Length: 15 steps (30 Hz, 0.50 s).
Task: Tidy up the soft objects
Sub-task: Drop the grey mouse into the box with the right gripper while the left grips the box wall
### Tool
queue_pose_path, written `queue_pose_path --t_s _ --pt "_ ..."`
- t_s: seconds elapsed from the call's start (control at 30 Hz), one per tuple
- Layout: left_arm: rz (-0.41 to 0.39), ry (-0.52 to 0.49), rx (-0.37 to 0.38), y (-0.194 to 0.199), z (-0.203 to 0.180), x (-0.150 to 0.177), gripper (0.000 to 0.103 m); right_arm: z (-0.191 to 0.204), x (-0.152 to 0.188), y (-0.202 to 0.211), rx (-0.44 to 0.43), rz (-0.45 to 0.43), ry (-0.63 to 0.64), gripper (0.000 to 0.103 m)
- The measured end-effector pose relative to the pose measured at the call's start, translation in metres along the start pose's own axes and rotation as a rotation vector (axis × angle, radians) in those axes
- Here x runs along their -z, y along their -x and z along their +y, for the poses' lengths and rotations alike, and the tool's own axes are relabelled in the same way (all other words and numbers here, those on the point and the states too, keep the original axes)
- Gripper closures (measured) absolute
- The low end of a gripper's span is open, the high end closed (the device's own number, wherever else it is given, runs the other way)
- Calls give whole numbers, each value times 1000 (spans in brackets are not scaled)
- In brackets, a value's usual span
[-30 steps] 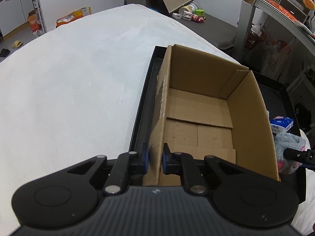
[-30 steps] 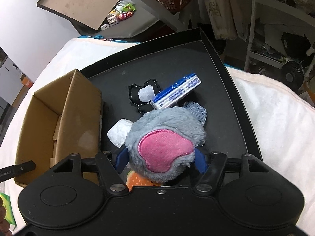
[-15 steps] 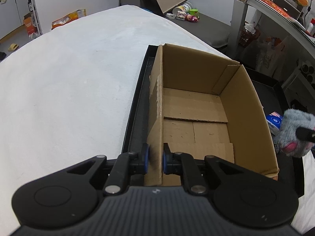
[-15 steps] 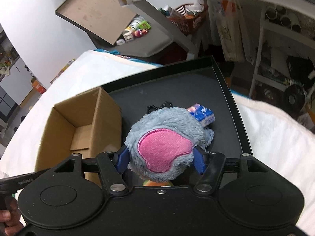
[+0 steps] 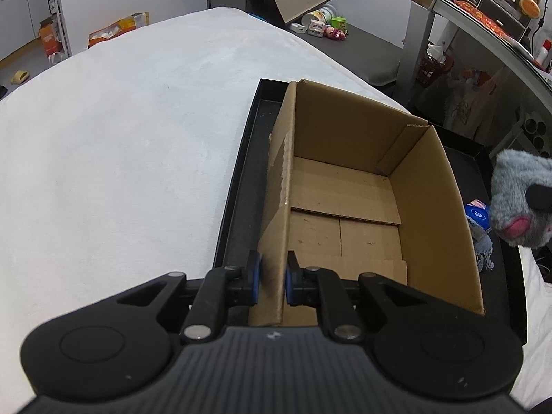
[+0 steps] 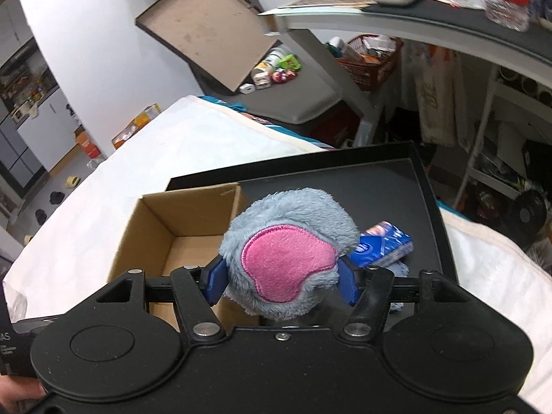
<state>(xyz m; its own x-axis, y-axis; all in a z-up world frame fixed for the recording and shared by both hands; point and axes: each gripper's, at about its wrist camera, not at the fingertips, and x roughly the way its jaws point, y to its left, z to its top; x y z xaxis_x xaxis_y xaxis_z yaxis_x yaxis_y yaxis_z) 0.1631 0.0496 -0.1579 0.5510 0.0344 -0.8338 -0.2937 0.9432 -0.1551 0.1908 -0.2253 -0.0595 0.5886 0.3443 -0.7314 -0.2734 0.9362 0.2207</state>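
My right gripper (image 6: 281, 281) is shut on a grey plush toy (image 6: 289, 252) with a pink patch and holds it in the air beside the right wall of the cardboard box (image 6: 186, 227). The toy also shows in the left wrist view (image 5: 521, 200), at the far right. My left gripper (image 5: 272, 277) is shut on the near left wall of the open, empty cardboard box (image 5: 348, 207). The box stands in a black tray (image 5: 238, 186).
A blue tissue pack (image 6: 383, 245) and a grey cloth (image 5: 484, 253) lie on the black tray (image 6: 390, 186) right of the box. White bedding (image 5: 120, 145) spreads to the left. A desk (image 6: 414, 17) and cluttered shelves (image 6: 500, 158) stand beyond the tray.
My right gripper has lifted the plush toy off the tray and carried it up toward the box. My left gripper kept its hold on the box wall.
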Motion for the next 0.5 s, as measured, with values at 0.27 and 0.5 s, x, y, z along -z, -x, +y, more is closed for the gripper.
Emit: queue_pose_path --t_s 0.27,0.5 --pt "3 4 2 -1 1 -1 90 33 -13 -3 -44 1 72 43" --pt "10 12 -8 -1 -1 -1 90 61 -27 -14 -95 20 126 43"
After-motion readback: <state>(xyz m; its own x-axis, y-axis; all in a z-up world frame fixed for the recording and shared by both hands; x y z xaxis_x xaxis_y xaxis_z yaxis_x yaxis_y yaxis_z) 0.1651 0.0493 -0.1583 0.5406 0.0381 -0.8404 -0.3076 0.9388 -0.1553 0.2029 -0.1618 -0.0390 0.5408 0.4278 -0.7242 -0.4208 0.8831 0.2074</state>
